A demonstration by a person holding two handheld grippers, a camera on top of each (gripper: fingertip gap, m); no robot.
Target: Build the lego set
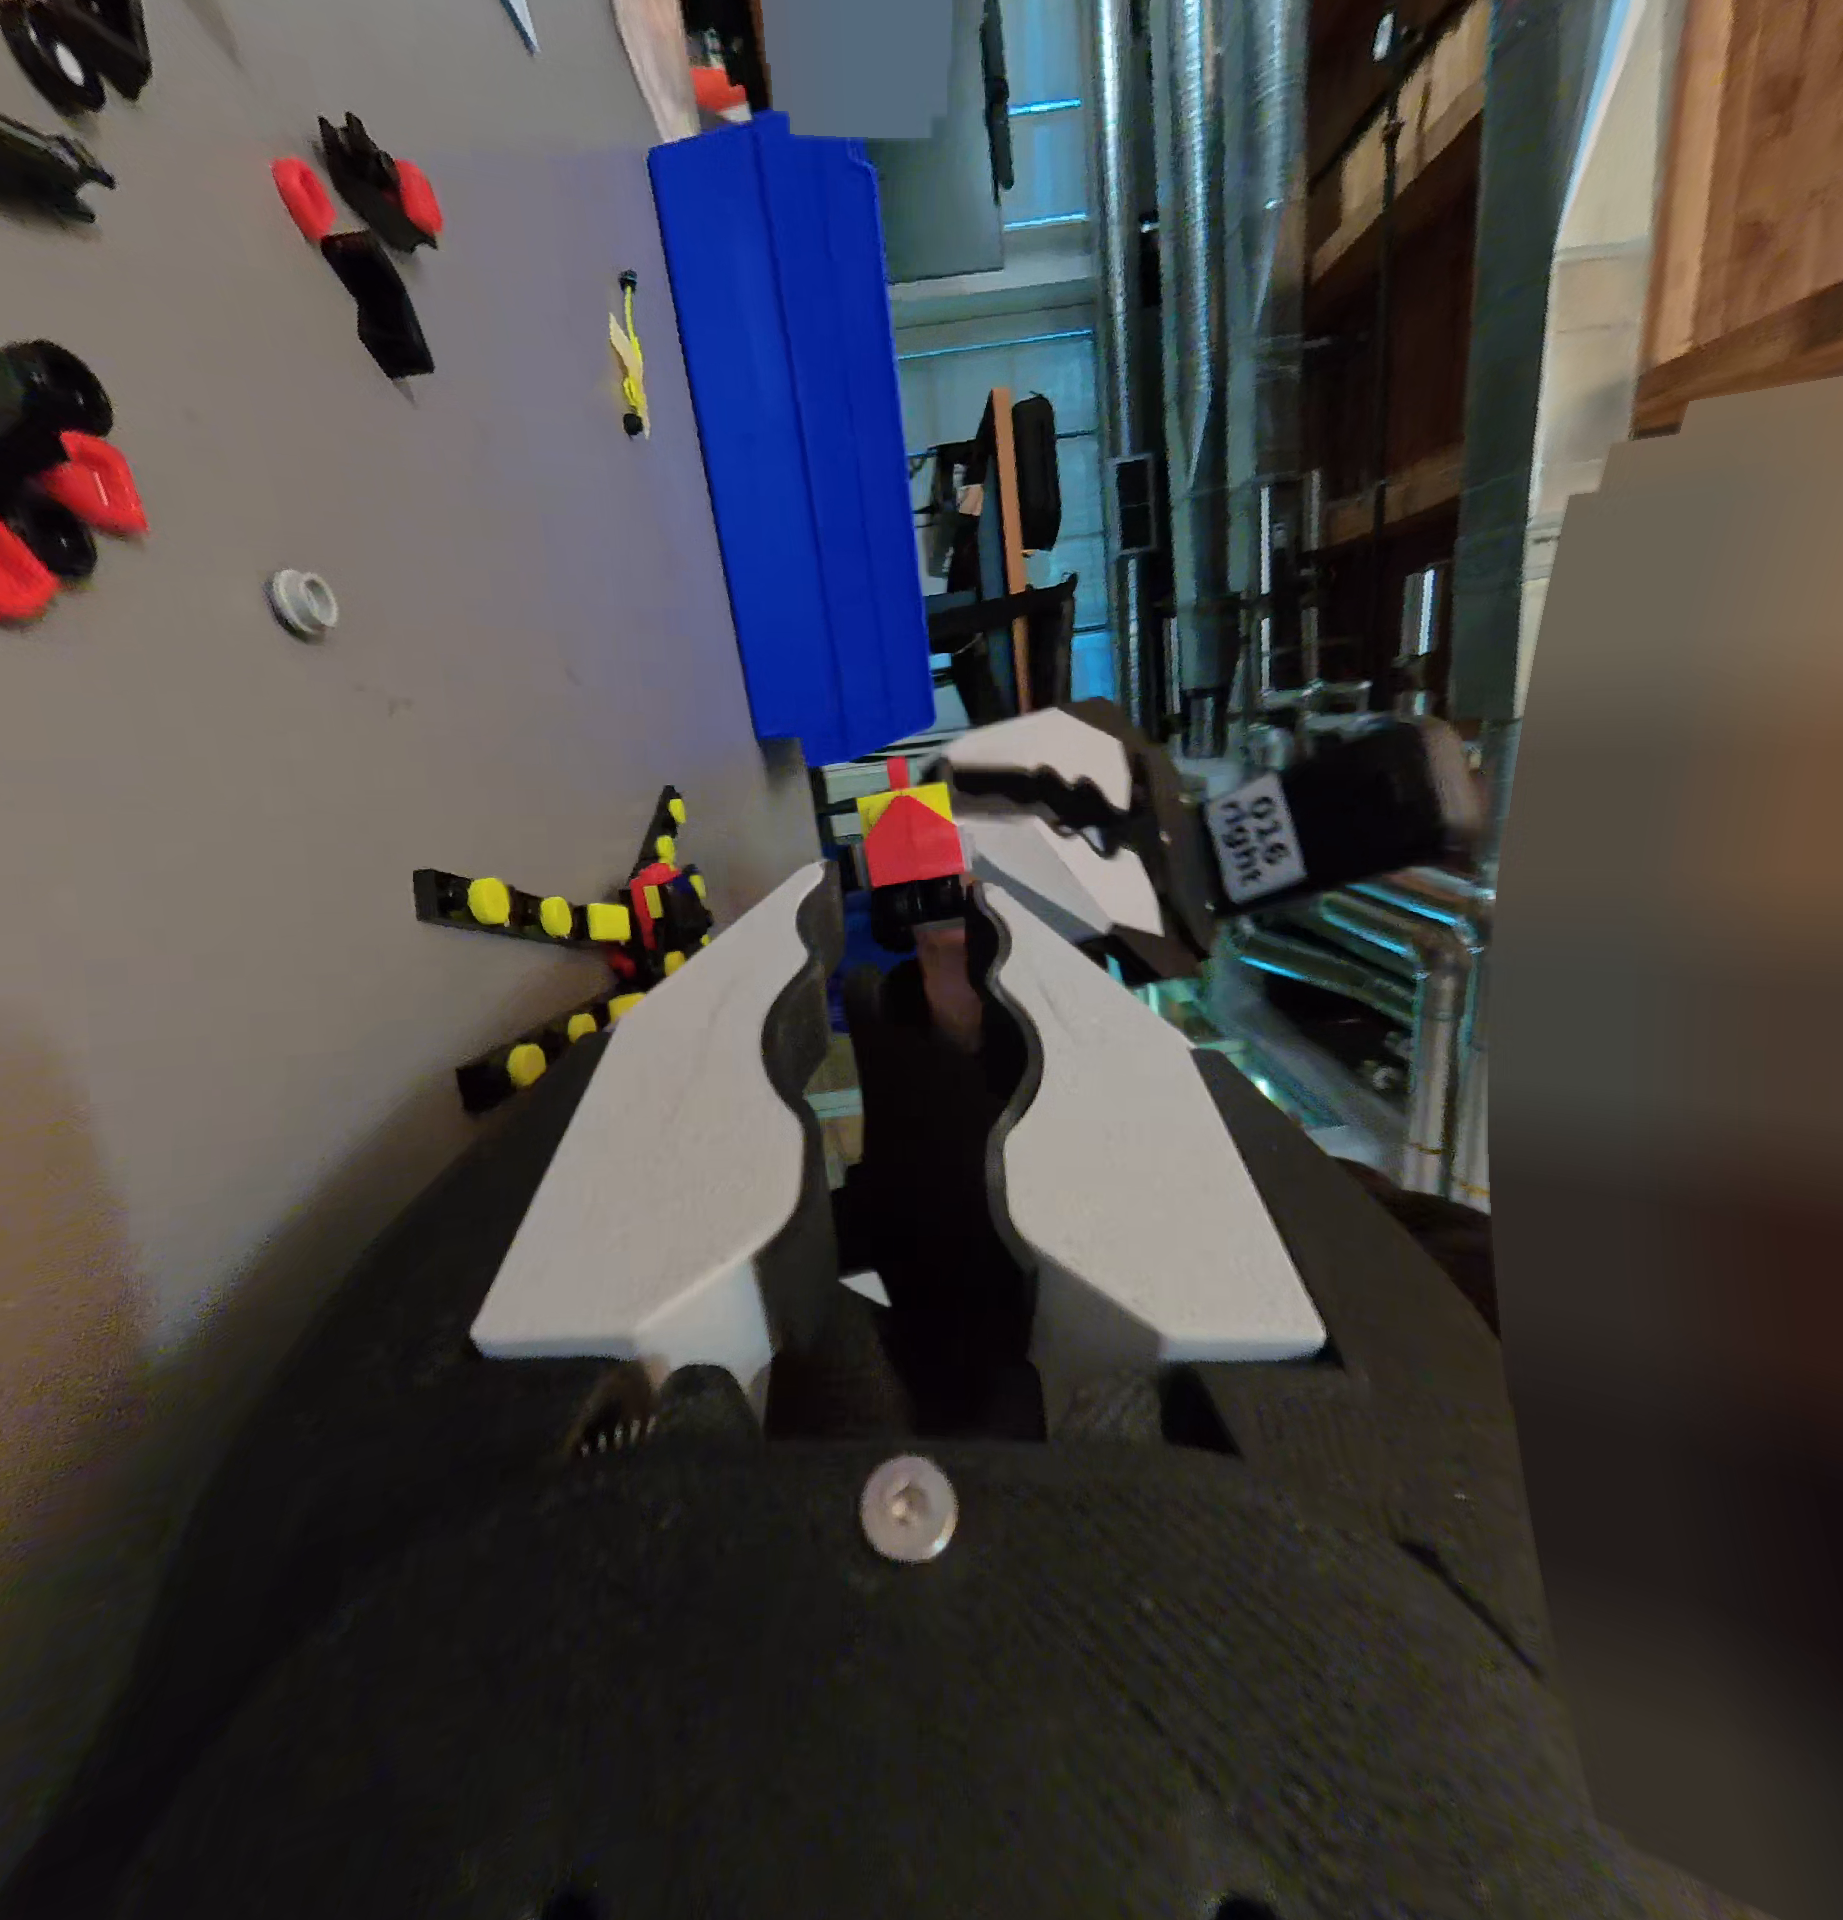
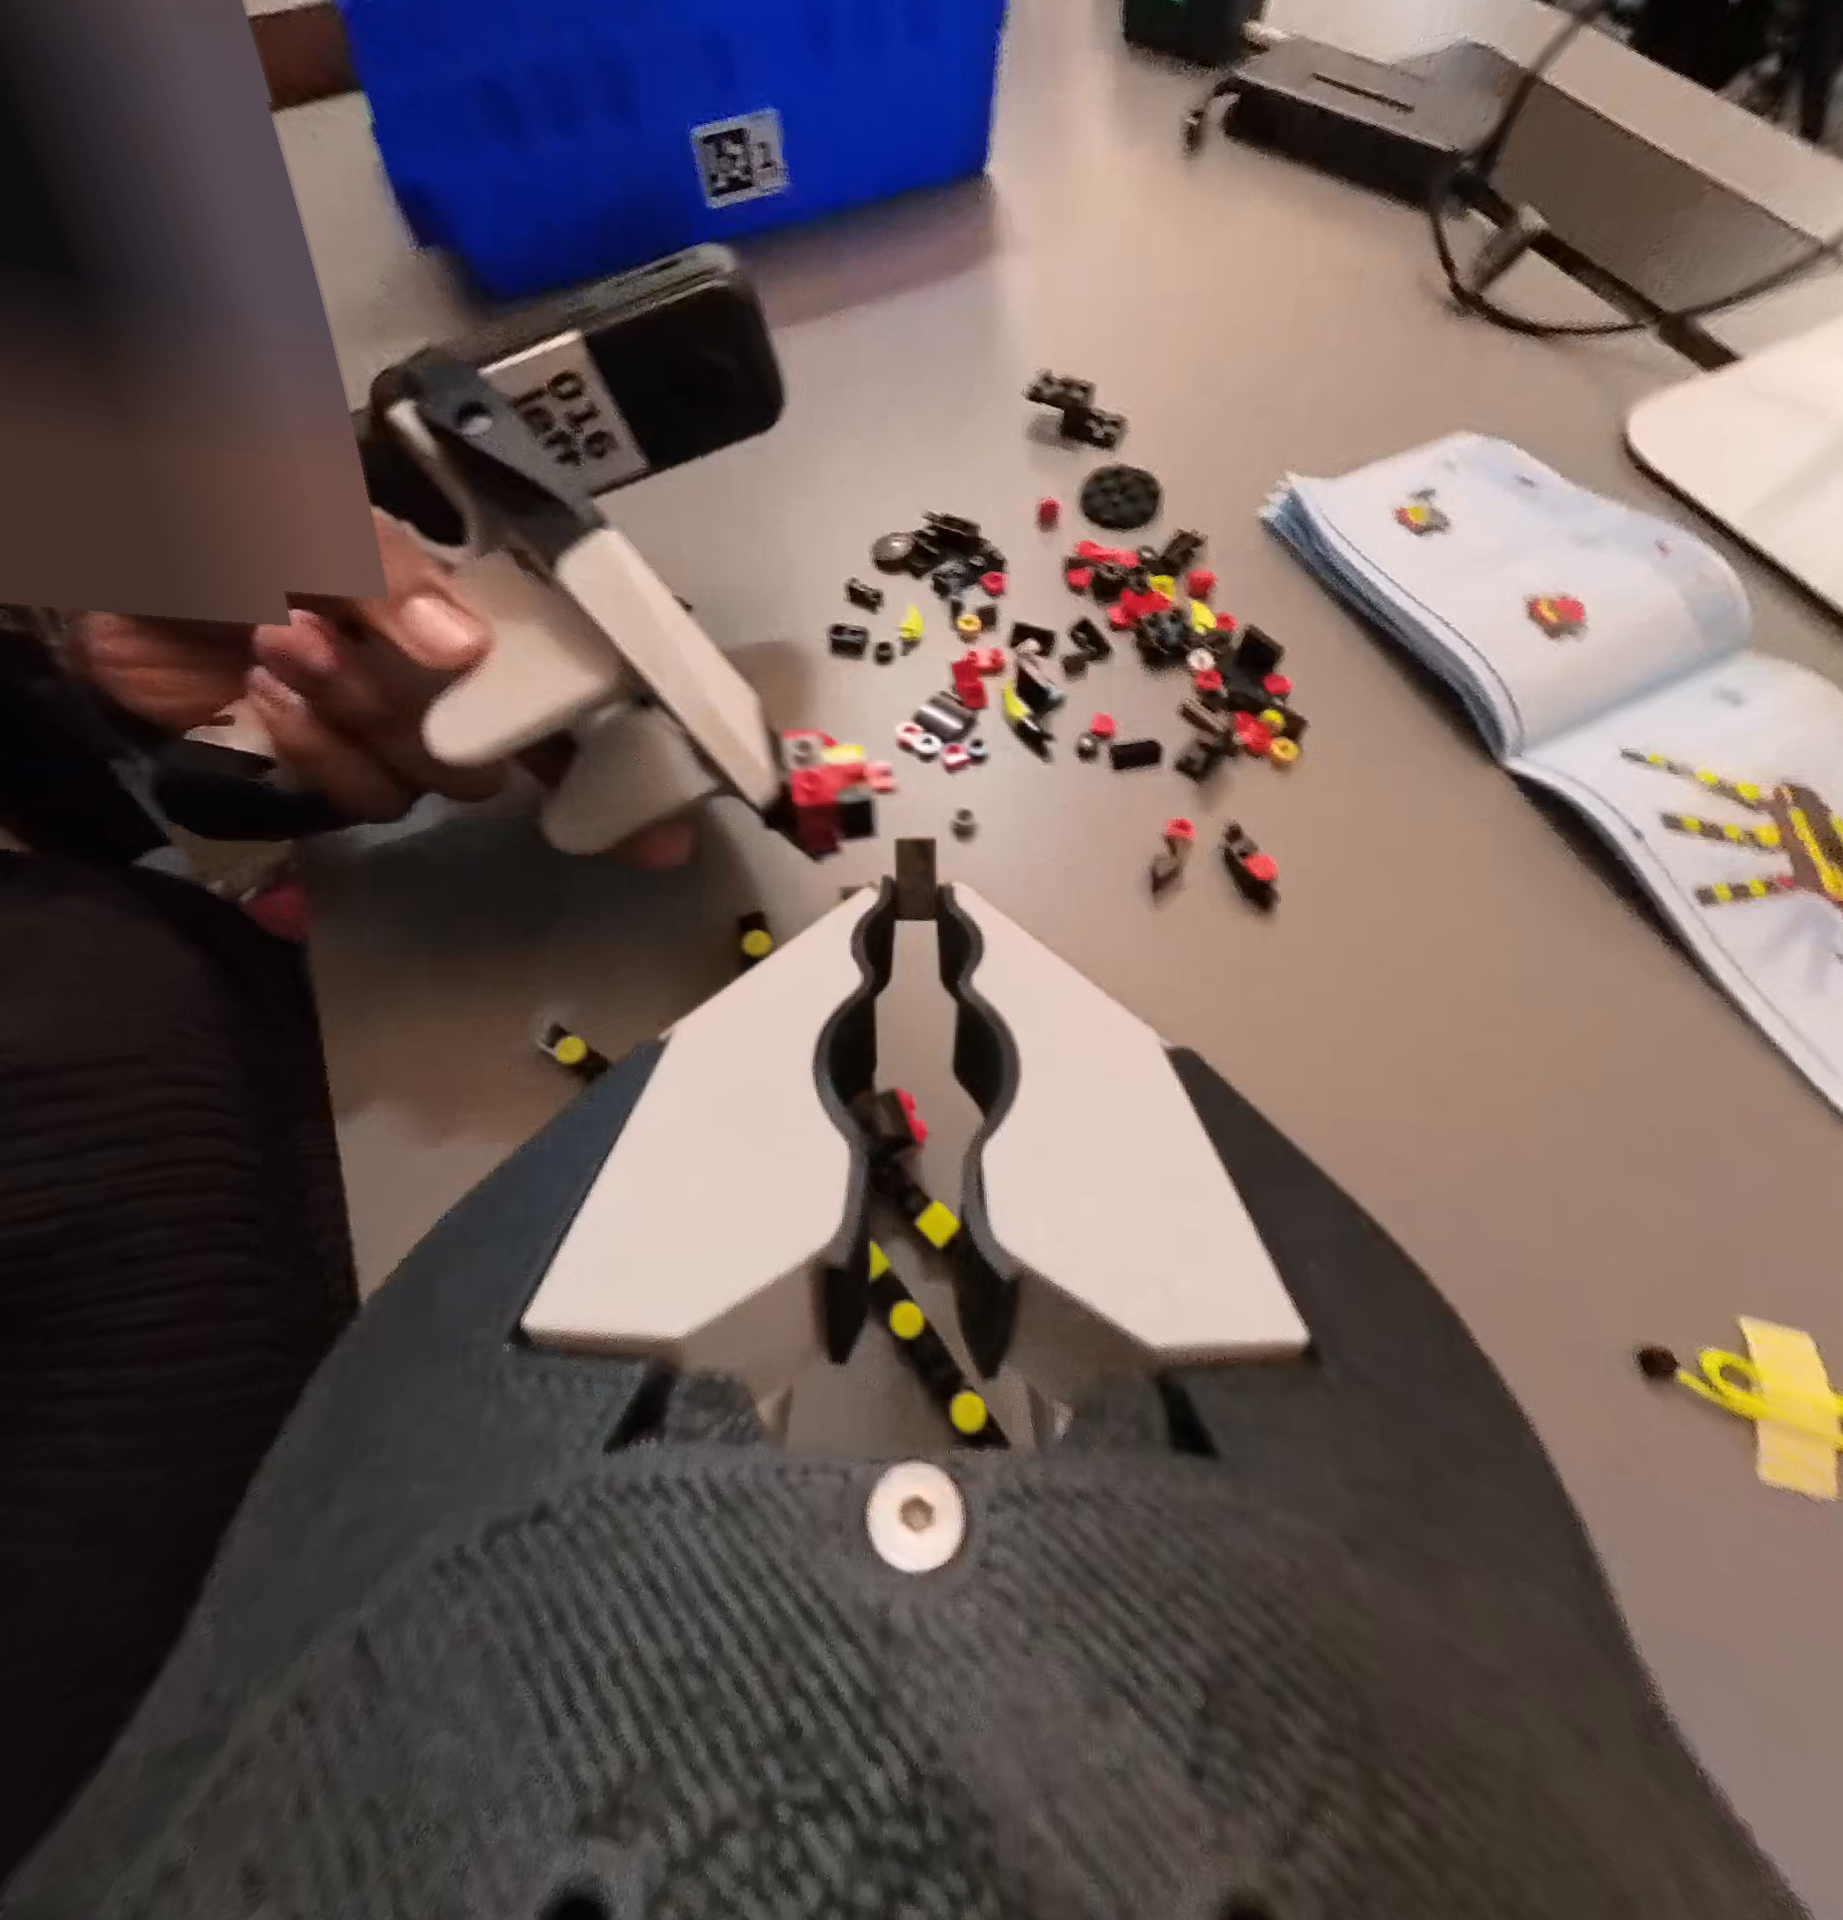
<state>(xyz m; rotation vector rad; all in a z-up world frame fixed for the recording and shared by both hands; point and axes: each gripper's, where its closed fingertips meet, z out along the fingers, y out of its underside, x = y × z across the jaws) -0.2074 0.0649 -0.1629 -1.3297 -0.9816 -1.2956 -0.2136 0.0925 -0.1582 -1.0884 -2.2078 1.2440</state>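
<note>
Red and yellow sub-assembly (image 1: 912, 857) sits clamped in the left gripper (image 1: 901, 904), light but fragile. The right gripper (image 2: 915, 894) pinches 1 small dark piece (image 2: 915, 878); grip low on solid bricks.

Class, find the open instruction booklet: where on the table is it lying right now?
Right wrist view: the instruction booklet lies open on the table's right side, just right of the loose brick pile.

I see a grey table (image 2: 1416, 1091) as the work surface. A blue bin (image 2: 678, 114) stands at its far edge. A scatter of loose black, red and yellow pieces (image 2: 1093, 644) lies mid-table. An open instruction booklet (image 2: 1582, 665) lies to their right. A black-and-yellow studded assembly (image 1: 584, 935) rests on the near side. A yellow cord taped down with a yellow strip (image 2: 1790, 1403) lies at the near right.
</note>
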